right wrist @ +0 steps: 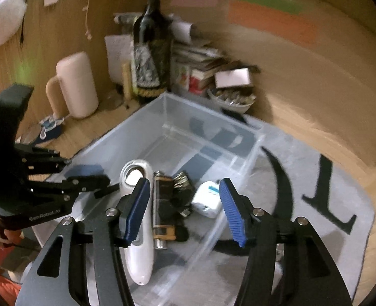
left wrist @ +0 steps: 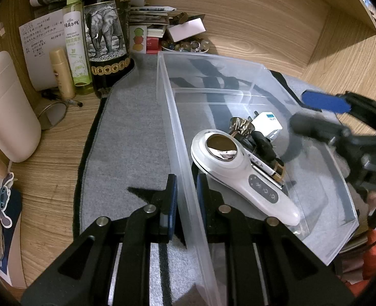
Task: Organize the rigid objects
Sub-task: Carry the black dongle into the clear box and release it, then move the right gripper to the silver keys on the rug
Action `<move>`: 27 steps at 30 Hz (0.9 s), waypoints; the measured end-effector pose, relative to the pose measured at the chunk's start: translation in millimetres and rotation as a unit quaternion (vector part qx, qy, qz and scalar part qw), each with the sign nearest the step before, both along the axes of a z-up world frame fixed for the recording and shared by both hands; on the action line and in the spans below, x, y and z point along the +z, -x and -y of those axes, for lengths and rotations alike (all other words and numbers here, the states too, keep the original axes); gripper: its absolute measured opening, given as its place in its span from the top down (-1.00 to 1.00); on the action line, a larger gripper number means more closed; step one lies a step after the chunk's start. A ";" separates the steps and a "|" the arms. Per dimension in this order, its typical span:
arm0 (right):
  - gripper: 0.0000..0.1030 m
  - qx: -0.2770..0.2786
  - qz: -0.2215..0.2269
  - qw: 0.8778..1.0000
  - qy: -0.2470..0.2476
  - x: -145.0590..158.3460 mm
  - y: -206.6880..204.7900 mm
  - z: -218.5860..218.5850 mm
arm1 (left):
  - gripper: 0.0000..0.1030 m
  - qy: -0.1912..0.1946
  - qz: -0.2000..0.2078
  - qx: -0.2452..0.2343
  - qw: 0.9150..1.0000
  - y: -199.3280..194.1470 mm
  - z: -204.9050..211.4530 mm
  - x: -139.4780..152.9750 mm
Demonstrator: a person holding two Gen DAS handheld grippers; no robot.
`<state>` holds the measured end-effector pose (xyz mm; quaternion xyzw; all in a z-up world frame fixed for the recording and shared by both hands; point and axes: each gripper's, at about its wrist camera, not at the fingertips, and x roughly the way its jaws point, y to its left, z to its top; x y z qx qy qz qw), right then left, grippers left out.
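Note:
A clear plastic bin (left wrist: 241, 76) sits on a grey mat (left wrist: 134, 127). My left gripper (left wrist: 186, 188) is shut on the bin's near left wall. Inside lie a white handheld device (left wrist: 241, 176) with a metal disc, a white plug adapter (left wrist: 268, 125), a crinkled metal cup (left wrist: 241, 125), a pen and dark small items. My right gripper (right wrist: 185, 211) is open and empty above the bin (right wrist: 200, 130), over the device (right wrist: 139, 229), a metal cylinder (right wrist: 162, 204) and the adapter (right wrist: 208, 199). The right gripper (left wrist: 315, 112) shows at the right of the left wrist view; the left gripper (right wrist: 88, 178) shows in the right wrist view.
Behind the bin stand a dark wine bottle (left wrist: 106, 25), a green spray bottle (left wrist: 75, 43), a tan tube (left wrist: 60, 71), papers, small boxes and a bowl of trinkets (left wrist: 185, 46). A pale pink container (left wrist: 7, 107) stands at the left. Wooden walls enclose the desk.

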<state>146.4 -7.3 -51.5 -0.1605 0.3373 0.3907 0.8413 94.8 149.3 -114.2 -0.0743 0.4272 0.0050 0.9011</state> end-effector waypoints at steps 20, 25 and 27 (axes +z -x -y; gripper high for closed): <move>-0.03 -0.139 0.001 0.990 -0.009 -4.2 -52.2 85.6 | 0.71 0.000 0.001 0.000 1.000 -0.1 0.7 0.2; -0.04 -0.148 -0.036 0.988 0.014 -34.6 -59.1 92.5 | 0.71 0.000 0.001 0.000 1.000 -0.1 0.8 0.2; -0.03 -0.146 -0.048 0.988 0.022 -44.8 -59.2 92.9 | 0.71 0.000 0.000 0.000 1.000 -0.1 0.8 0.1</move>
